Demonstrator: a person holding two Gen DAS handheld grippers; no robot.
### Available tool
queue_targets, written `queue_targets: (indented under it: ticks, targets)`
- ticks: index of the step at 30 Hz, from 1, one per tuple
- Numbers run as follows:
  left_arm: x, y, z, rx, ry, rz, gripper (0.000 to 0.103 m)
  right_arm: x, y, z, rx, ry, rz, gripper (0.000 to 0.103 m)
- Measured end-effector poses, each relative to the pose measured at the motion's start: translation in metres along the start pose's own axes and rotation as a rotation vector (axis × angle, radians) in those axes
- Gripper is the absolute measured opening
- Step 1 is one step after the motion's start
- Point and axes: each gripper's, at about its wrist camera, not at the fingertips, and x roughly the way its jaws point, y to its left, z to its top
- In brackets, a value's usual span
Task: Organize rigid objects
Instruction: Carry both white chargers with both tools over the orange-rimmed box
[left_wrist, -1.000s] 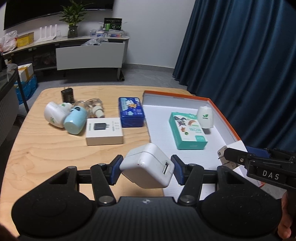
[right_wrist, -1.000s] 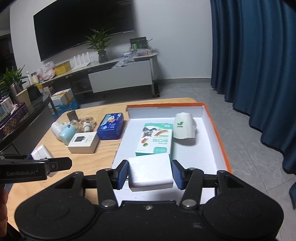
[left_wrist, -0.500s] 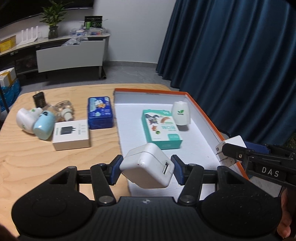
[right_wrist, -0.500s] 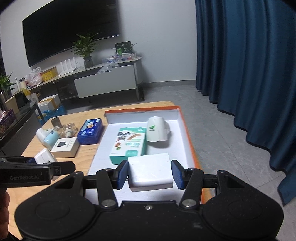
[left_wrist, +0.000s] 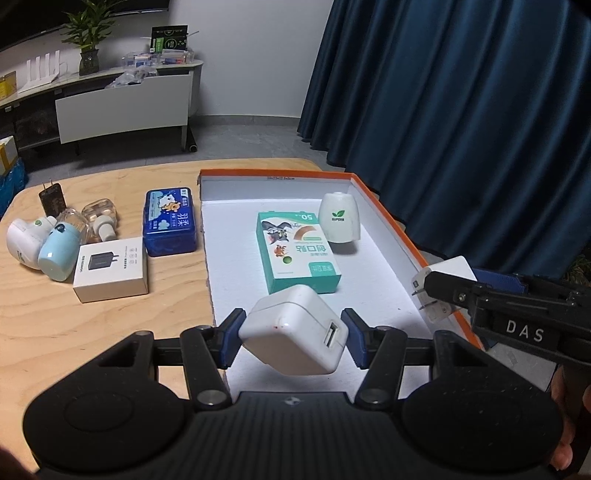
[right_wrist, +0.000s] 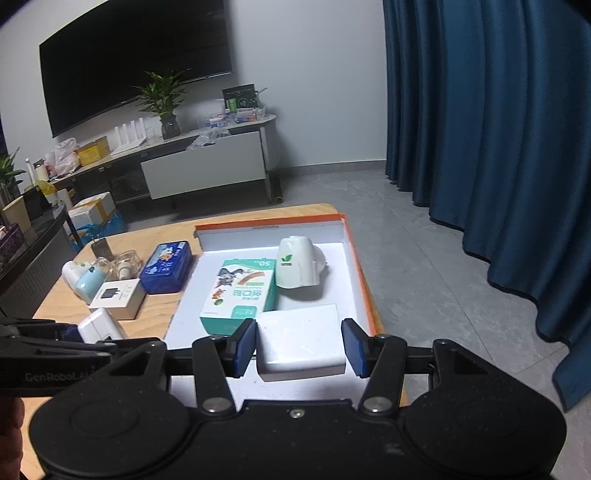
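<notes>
Left gripper (left_wrist: 293, 341): fingers clamped on tilted white USB charger (left_wrist: 293, 330), above near end of orange-rimmed tray (left_wrist: 388, 218). Right gripper (right_wrist: 298, 347): fingers grasping white plug adapter (right_wrist: 299, 341) over tray's right edge.

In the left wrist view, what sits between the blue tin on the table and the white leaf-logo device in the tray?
The green plaster box, lying flat in the tray, sits between the blue tin and the white leaf-logo device; the tray's left wall also crosses that stretch.
</notes>
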Motion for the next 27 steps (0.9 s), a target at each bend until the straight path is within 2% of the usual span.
queue_targets:
  ticks: [27]
  targets:
    - [0.017,-0.008,0.008,0.024,0.008,-0.005,0.057,0.036,0.000,0.018,-0.038,0.018,0.008,0.062]
